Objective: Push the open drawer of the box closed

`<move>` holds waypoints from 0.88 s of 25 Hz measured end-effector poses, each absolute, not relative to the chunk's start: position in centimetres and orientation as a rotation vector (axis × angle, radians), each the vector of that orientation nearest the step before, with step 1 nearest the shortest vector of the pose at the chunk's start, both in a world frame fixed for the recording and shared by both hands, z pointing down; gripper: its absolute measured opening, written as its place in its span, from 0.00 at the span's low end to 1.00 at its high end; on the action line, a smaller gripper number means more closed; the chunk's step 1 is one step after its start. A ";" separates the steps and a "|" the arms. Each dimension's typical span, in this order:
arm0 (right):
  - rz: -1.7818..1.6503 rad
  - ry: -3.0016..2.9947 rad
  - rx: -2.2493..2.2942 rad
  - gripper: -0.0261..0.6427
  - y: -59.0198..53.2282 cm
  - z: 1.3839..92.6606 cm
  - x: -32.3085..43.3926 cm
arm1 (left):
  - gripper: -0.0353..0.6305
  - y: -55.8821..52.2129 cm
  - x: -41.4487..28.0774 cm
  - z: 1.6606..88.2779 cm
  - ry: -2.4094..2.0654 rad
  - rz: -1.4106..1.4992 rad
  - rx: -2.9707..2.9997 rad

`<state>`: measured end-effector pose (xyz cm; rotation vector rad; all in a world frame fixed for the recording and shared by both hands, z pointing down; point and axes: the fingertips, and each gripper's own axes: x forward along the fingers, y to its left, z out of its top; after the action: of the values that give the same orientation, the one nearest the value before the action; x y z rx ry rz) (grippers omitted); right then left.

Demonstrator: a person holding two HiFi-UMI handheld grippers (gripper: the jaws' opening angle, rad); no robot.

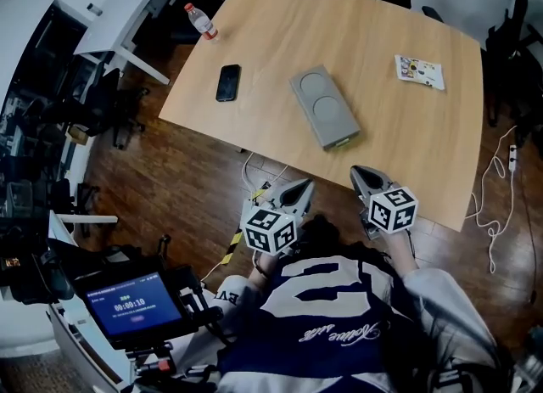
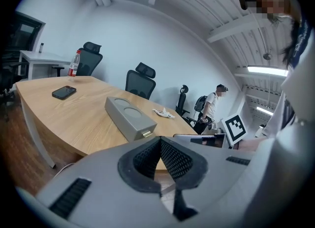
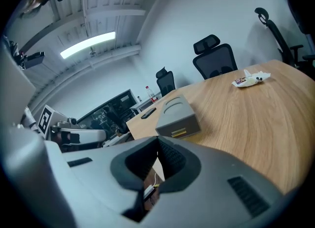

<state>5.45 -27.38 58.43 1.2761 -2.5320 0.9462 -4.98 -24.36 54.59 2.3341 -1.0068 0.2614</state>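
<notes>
As seen along each gripper, jaws: both pairs meet at the tips, with nothing between them.
Left gripper (image 1: pixel 299 186): lower centre of the head view, off the table's near edge and over the wood floor. Its own view (image 2: pixel 160 141) looks across the table at the box.
Right gripper (image 1: pixel 361 172): just right of the left one, its tip at the table's near edge. Its own view (image 3: pixel 157 141) points at the box end.
Marker cubes: one on each gripper, left (image 1: pixel 270 228) and right (image 1: pixel 392 208).
Box (image 1: pixel 324 105): grey and oblong with two round recesses on top. It lies flat at the table's centre, aslant, apart from both grippers.
Drawer (image 1: pixel 344 139): in the box's near end, facing the grippers. It shows as a pale strip that juts out slightly (image 2: pixel 146 133) (image 3: pixel 179 133).
Table (image 1: pixel 407 145): light wood, filling the upper half of the head view.
Phone (image 1: pixel 227 82): dark and flat, left of the box.
Bottle (image 1: pixel 201 20): red-capped, at the table's upper-left corner.
Packet (image 1: pixel 419 71): printed, upper right of the table.
Screen (image 1: pixel 136 305): lit blue, lower left of the frame.
</notes>
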 end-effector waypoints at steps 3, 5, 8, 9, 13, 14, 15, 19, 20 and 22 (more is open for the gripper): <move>0.946 -2.538 1.272 0.04 -25.3 58.1 6.8 | 0.06 -22.9 -3.4 54.2 -1.004 0.260 2.344; 0.949 -2.539 1.274 0.04 -24.0 58.0 7.9 | 0.06 -22.0 -2.3 54.1 -1.001 0.260 2.350; 0.956 -2.542 1.279 0.04 -21.3 58.0 10.4 | 0.06 -19.6 0.1 54.0 -0.999 0.261 2.354; 0.957 -2.544 1.281 0.04 -20.1 58.0 11.6 | 0.06 -18.5 1.1 53.9 -0.999 0.260 2.354; 0.959 -2.544 1.282 0.04 -17.2 57.8 14.5 | 0.06 -15.8 3.8 53.8 -1.007 0.258 2.351; 0.960 -2.543 1.278 0.04 -17.2 57.7 14.7 | 0.06 -15.8 4.0 53.7 -1.008 0.257 2.346; 0.961 -2.541 1.274 0.04 -17.2 57.5 14.8 | 0.06 -15.8 4.1 53.7 -1.009 0.255 2.340; 0.959 -2.548 1.254 0.04 -16.6 56.8 15.5 | 0.06 -14.9 5.0 53.8 -1.015 0.243 2.316; 0.956 -2.552 1.249 0.04 -15.7 56.8 16.2 | 0.06 -13.9 5.6 53.9 -1.019 0.242 2.315; 0.955 -2.561 1.245 0.04 -13.5 56.9 17.9 | 0.06 -11.4 7.4 54.3 -1.027 0.245 2.313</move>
<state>17.94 -13.51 56.93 1.2452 -2.5610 0.9548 7.37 -11.42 54.30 2.3127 -1.0269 0.2449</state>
